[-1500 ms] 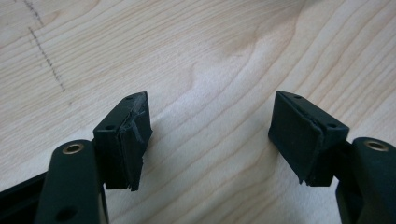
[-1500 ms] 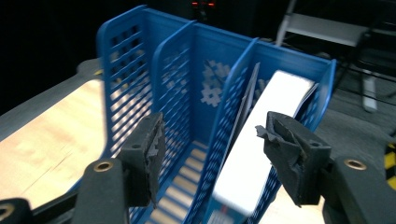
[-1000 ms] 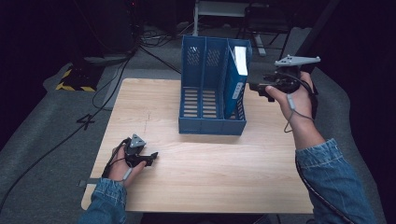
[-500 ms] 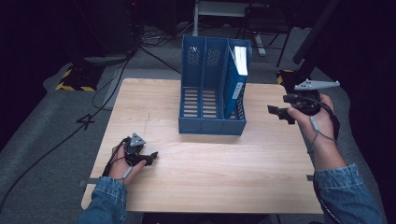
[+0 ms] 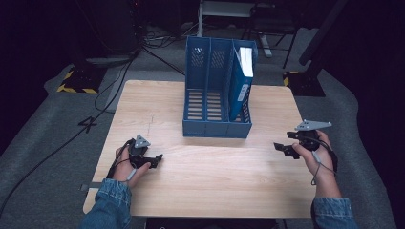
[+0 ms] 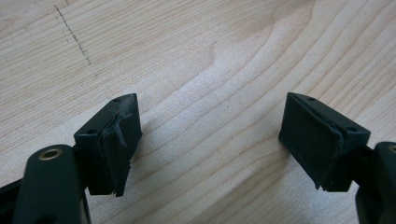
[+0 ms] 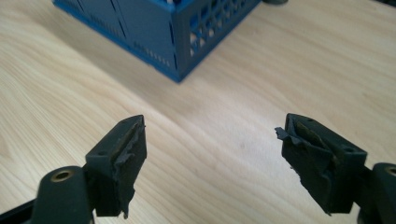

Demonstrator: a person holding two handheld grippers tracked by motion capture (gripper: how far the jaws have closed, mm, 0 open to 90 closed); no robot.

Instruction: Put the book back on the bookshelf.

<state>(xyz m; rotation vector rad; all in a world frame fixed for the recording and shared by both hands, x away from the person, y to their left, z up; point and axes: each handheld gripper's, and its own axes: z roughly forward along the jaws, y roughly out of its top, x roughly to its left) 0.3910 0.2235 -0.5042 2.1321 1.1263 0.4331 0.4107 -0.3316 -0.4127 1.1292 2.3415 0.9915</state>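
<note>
Starting on the left: the left gripper (image 5: 154, 159) sits low over the wooden table (image 5: 210, 176), near its front left part. In its own view the jaws are spread wide with nothing but bare wood grain between them, so it's empty and basically parked.

Middle of the table is the blue file rack (image 5: 217, 88), three slots, standing upright toward the far side. A blue-and-white book (image 5: 240, 81) stands in the rightmost slot, leaning a bit, its top poking out above the rack.

Over on the right, the right gripper (image 5: 281, 148) hovers near the right edge of the table, well apart from the rack, jaws wide open and holding nothing. Its own view looks toward the rack's near corner (image 7: 180, 44) across open wood.

My read: the book looks filed, and this is the rest pose. To do it well, I'd keep both claws open and low, set them down gently on clear wood, and keep the right one's cable away from the rack so nothing tips it. The pads (image 7: 128, 154) look pretty chewed up, so no dragging them.
</note>
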